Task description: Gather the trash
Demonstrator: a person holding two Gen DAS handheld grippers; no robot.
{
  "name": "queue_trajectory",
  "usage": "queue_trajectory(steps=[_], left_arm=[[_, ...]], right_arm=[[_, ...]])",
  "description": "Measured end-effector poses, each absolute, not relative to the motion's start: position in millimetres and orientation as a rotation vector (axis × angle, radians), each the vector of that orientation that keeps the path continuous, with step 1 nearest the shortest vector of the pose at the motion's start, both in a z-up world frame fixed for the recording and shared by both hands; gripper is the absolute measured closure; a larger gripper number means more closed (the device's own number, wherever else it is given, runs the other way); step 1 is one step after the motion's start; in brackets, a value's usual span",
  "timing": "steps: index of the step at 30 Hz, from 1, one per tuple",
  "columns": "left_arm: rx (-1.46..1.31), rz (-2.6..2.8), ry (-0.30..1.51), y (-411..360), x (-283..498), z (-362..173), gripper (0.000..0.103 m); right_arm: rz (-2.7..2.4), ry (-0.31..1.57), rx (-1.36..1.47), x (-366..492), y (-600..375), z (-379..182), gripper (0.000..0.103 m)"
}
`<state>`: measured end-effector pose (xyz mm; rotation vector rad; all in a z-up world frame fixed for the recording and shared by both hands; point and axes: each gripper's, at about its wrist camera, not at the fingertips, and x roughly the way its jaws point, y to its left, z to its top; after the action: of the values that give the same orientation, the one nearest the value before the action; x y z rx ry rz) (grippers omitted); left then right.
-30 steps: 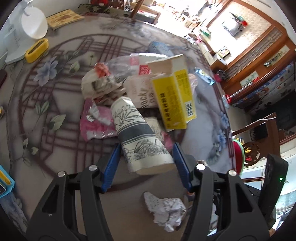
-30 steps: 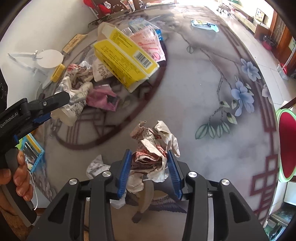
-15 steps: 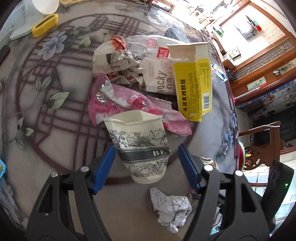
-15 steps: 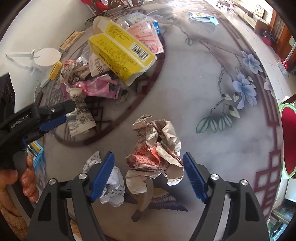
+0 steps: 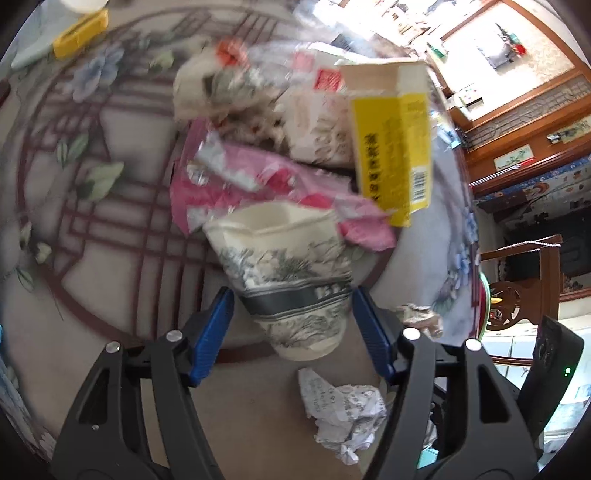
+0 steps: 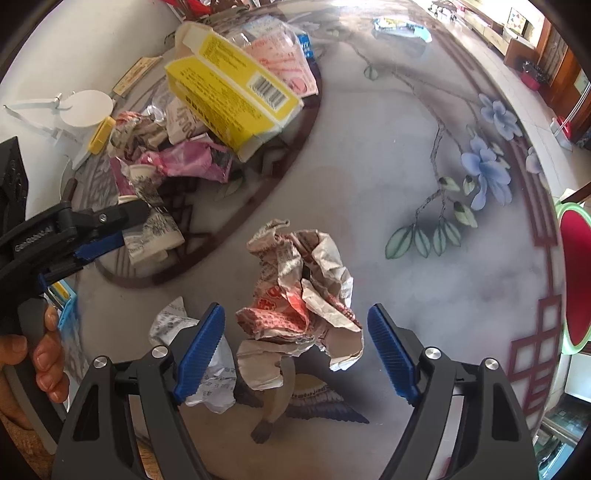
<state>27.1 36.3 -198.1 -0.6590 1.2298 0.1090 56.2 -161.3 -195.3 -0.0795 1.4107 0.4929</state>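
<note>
A paper cup (image 5: 291, 266) with a grey flower print rests at the near edge of a trash pile, rim toward the pile. My left gripper (image 5: 291, 293) straddles the cup. Its jaws are closing, with the blue pads close beside the cup's sides and no clear press. In the right wrist view the same gripper (image 6: 129, 225) hangs over the cup (image 6: 155, 229). My right gripper (image 6: 295, 310) stands open. A crumpled newspaper ball (image 6: 306, 295) lies loose on the table between its pads. The pile holds a yellow box (image 6: 229, 96) and a pink wrapper (image 6: 192, 162).
A crumpled white paper (image 6: 173, 325) lies beside the right gripper's left finger. The round painted table (image 6: 369, 184) also bears a yellow holder (image 6: 99, 134), a white stand (image 6: 86, 109) and a blue packet (image 6: 399, 26). A person's hand (image 6: 44, 354) grips the left handle. A red-seated chair (image 6: 576, 277) stands at the right.
The right gripper opened and let the newspaper ball drop onto the table. The left gripper loosened its hold on the cup, sank a little, and the cup now rests by the pile.
</note>
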Motion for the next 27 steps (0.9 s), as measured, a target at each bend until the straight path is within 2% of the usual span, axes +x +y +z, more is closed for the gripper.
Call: queue_trajectory(steps=[1,3,5,6,15,27], left_arm=[[-0.666,0.114,1.238,36.7,26.1,-201.6,0.039],[-0.685,0.109,1.236,37.4,24.3,-205.5,0.042],[-0.662,0.105,1.222,35.4,24.5,-201.3,0.044],[-0.654,0.099,1.210,34.5,24.9,-198.1,0.045],[-0.555,0.050,1.069,17.9,29.4,-143.0,0.045],[-0.432,-0.009,0.973,-30.0,50.5,-96.6,0.045]], right_arm=[[0.493,1.411,-0.081,55.8,-160.3,-196.3,0.028],[0.496,1.408,-0.080,56.0,-161.1,-196.0,0.039],[0.513,1.400,-0.064,56.4,-161.4,-192.7,0.057],[0.518,1.388,-0.065,56.5,-160.9,-189.1,0.060],[0.554,1.254,-0.034,63.6,-165.6,-145.4,0.062],[0.540,1.194,0.036,75.0,-203.4,-122.9,0.062]])
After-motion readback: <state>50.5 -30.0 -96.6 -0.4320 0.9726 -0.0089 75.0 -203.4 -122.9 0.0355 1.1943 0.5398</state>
